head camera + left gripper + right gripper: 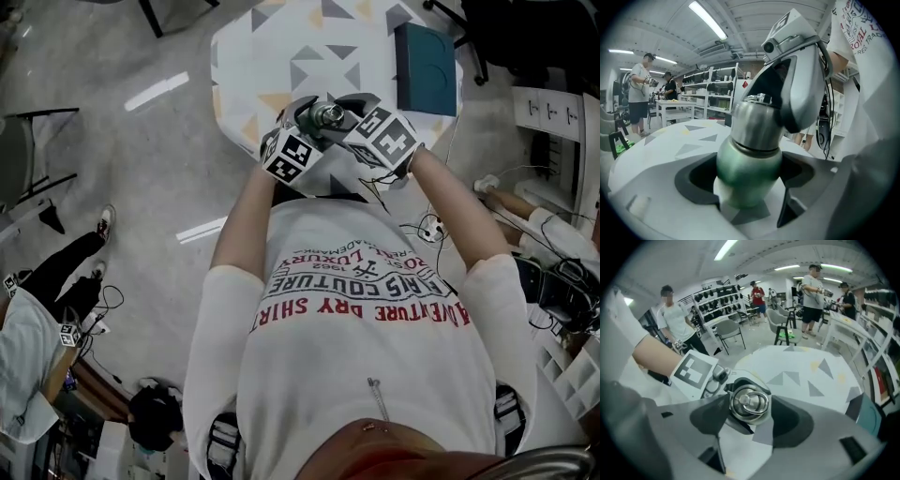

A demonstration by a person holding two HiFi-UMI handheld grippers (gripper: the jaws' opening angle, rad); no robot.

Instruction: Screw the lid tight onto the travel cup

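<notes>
Both lid [327, 114] and travel cup [747, 171] partly behind fingers [801, 89]

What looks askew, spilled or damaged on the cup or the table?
Nothing stands out. The lid appears to sit straight on the cup, with no dent visible, and no spill shows on the table.
</notes>
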